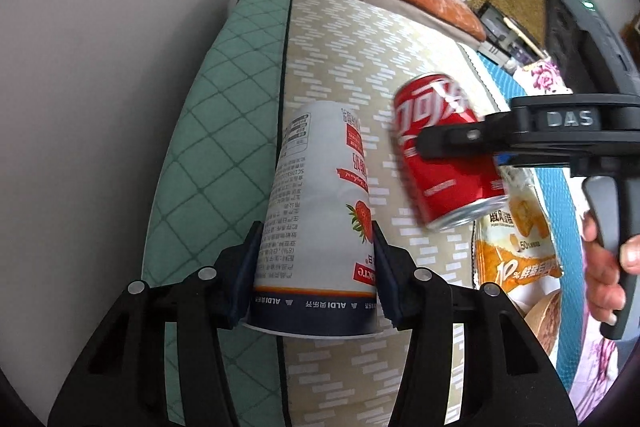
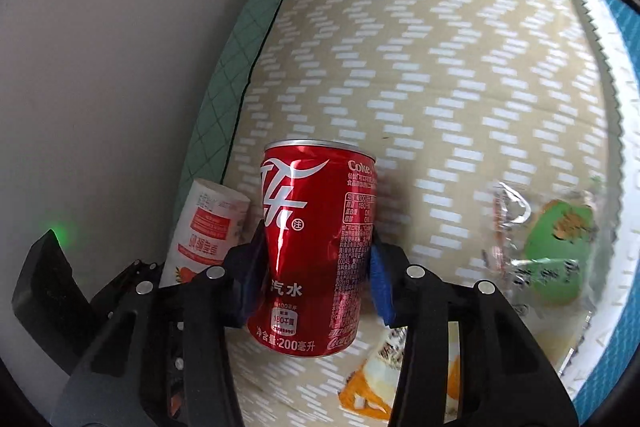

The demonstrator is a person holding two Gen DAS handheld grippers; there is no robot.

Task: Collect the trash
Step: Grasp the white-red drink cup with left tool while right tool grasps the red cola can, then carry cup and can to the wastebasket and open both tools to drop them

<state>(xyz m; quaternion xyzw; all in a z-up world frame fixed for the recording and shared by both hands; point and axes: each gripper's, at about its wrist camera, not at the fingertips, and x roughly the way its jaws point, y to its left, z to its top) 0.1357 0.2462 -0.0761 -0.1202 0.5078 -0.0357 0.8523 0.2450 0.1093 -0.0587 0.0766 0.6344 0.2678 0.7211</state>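
My left gripper [image 1: 314,275] is shut on a white strawberry yogurt cup [image 1: 316,203], held upside down above the beige patterned mat [image 1: 352,39]. My right gripper [image 2: 316,279] is shut on a red Coke can [image 2: 316,247], dented at the waist, held above the mat. In the left wrist view the can [image 1: 444,163] hangs to the right of the cup, with the right gripper's fingers [image 1: 452,141] across it. In the right wrist view the cup [image 2: 208,227] shows to the left of the can.
An orange snack bag [image 1: 516,239] lies on the mat at the right, also under the can in the right wrist view [image 2: 376,379]. A clear wrapper with a green label [image 2: 552,247] lies at the right. A green quilted cushion [image 1: 208,131] borders the mat's left edge. A grey wall is left.
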